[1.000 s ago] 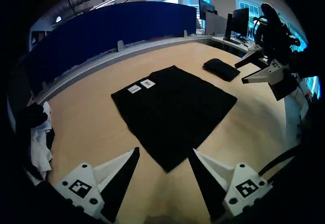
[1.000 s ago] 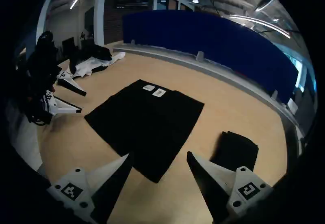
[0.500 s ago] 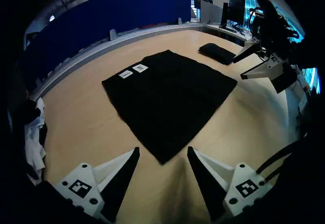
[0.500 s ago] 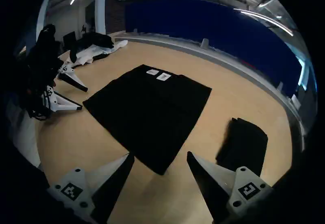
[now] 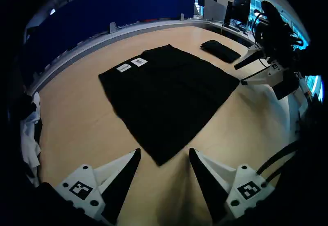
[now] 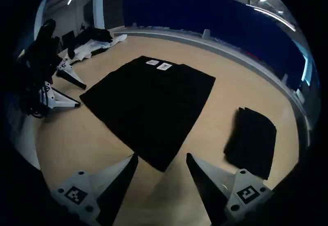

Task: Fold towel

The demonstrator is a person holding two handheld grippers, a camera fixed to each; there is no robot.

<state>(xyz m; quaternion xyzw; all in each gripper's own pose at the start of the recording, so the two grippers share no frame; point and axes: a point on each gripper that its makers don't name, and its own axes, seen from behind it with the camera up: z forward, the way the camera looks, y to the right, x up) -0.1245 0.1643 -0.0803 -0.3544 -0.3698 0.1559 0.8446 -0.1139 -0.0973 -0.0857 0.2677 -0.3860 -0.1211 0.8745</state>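
A black towel [image 5: 168, 90] lies spread flat on the wooden table [image 5: 78, 115], with two white labels [image 5: 132, 65] near its far edge. In the left gripper view my left gripper [image 5: 164, 158] hangs open just above the towel's near corner, nothing between its fingers. In the right gripper view the same towel [image 6: 149, 101] has another corner pointing at my right gripper [image 6: 161, 162], which is open and empty just above it. Each gripper also shows across the towel from the other: the right one [image 5: 251, 67] and the left one [image 6: 69, 90].
A folded black cloth [image 5: 221, 50] [image 6: 252, 142] rests on the table beside the spread towel. A heap of white and dark laundry [image 5: 28, 138] [image 6: 92, 45] lies at the table's other end. A blue partition [image 5: 106, 17] runs along the far side, with monitors [image 5: 242, 17] behind.
Both grippers have come lower and closer to the towel's near corners; the towel looks larger in each view. The jaws have stayed open, and the towel has not moved.
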